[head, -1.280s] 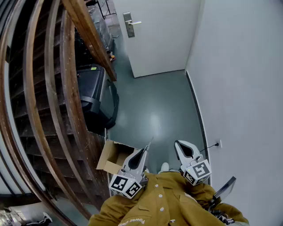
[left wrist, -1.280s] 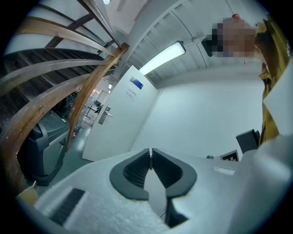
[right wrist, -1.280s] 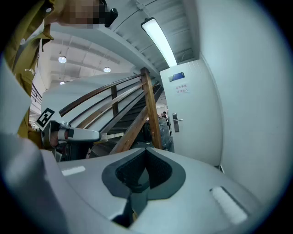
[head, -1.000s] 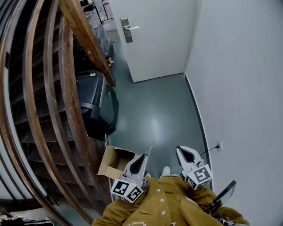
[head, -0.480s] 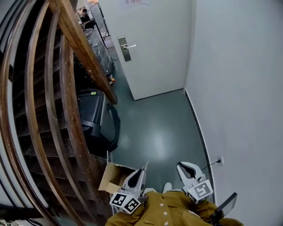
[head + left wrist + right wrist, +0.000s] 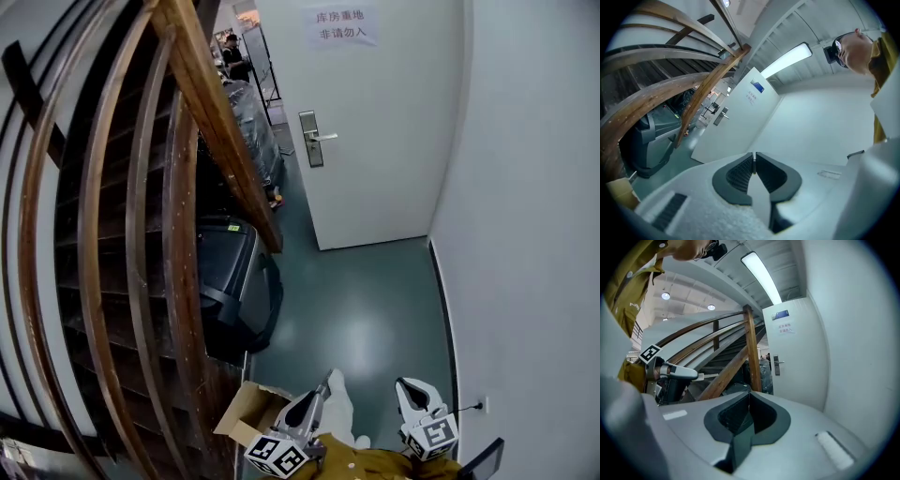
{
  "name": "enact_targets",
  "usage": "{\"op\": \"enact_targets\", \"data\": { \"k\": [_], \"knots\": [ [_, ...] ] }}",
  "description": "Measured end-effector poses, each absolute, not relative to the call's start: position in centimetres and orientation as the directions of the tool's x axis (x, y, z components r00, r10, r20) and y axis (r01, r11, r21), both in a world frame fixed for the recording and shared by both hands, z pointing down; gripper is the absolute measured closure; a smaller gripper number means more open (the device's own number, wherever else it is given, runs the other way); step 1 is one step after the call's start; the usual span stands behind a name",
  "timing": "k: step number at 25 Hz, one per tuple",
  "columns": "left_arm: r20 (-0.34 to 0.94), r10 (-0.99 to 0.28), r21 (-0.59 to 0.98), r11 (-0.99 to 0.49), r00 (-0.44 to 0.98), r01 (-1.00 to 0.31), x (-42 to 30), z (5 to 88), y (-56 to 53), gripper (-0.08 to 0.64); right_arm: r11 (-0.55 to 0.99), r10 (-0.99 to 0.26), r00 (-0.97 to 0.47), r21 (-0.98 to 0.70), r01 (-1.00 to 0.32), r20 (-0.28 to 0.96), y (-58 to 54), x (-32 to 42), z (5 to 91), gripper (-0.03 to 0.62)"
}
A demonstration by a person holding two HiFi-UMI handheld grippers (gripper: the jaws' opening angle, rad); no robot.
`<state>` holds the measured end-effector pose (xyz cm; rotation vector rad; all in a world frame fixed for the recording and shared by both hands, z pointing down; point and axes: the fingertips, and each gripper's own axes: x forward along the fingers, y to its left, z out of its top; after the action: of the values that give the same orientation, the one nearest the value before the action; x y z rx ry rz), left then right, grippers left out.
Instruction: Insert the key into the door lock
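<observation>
The left hand-held gripper is clenched on the key, which shows only as a thin metal sliver between the ribbed pads, its tip poking out ahead of them. The right hand-held gripper is clenched too, with nothing in it. The lock, a metal plate with a lever handle, sits on the white door, well apart from both grippers across the floor. The key is probably light, stiff and slick, so it could swivel in the pads when its tip meets the keyhole. It is best pinched flat on its head, leaving the blade free and in line with the jaws.
</observation>
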<state>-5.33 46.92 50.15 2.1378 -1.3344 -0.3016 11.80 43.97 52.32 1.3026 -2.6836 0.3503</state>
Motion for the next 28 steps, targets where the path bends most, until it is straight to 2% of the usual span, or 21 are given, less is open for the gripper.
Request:
{"op": "enact_targets", "data": {
  "k": [5,17,28],
  "knots": [
    [0.098,-0.901,0.598,-0.286,0.422,-0.749,-9.2,50.8,36.8,0.532,0.581,-0.769,-0.6,-0.15,-0.8,0.219,33.2,10.6,52.4,0.583],
    [0.018,-0.881,0.591,-0.372,0.473,-0.715,-14.2,46.0,15.2,0.532,0.534,-0.813,-0.553,-0.144,-0.833,0.184,11.2,5.5,47.7,0.586],
    [0.068,-0.889,0.607,-0.324,0.454,-0.725,-14.7,47.5,1.8,0.532,0.563,-0.783,-0.59,-0.178,-0.807,0.199,-3.0,4.5,49.1,0.586]
  ]
}}
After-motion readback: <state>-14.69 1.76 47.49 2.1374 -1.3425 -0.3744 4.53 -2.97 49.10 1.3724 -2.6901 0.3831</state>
